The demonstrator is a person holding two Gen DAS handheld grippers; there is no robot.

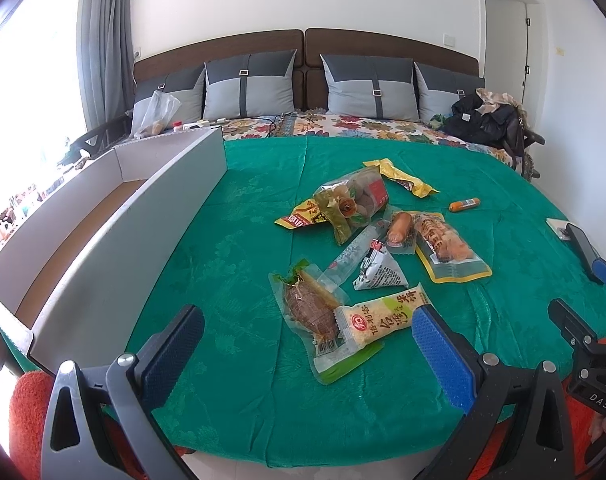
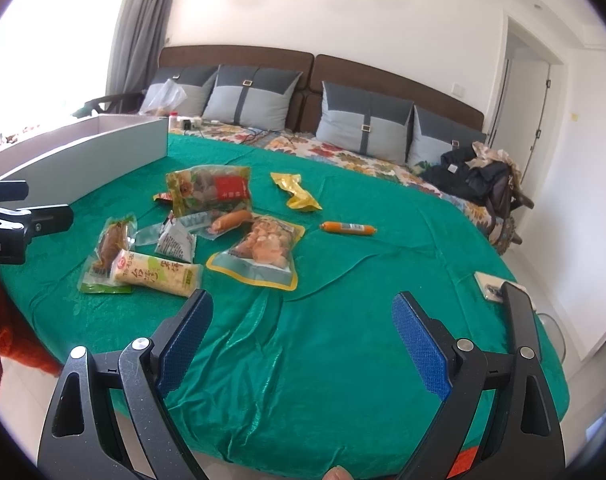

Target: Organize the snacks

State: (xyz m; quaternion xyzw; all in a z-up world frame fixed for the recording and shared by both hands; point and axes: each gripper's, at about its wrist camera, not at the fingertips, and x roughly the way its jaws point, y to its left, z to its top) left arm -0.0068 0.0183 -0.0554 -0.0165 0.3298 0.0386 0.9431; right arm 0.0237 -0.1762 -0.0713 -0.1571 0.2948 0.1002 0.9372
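Both tongs (image 1: 307, 338) (image 2: 301, 338) spread wide, empty, snacks (image 1: 377, 240) overlapping, box (image 1: 115, 216) cropped left.

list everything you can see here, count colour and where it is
snack packs: about ten, yellow, green, clear, white, piled mid green cloth
small sausage: one, orange, alone right of the pile
cardboard box: one, white outside, brown inside, left edge of the cloth
green cloth: one, over the near part of the bed
cushions: four, grey, against the brown headboard
dark clothes heap: one, black and beige, far right of the bed
clear plastic bag: one, far left by the cushions
phone: one, pale, right edge of the cloth
left gripper: blue pads, open, empty
right gripper: blue pads, open, empty
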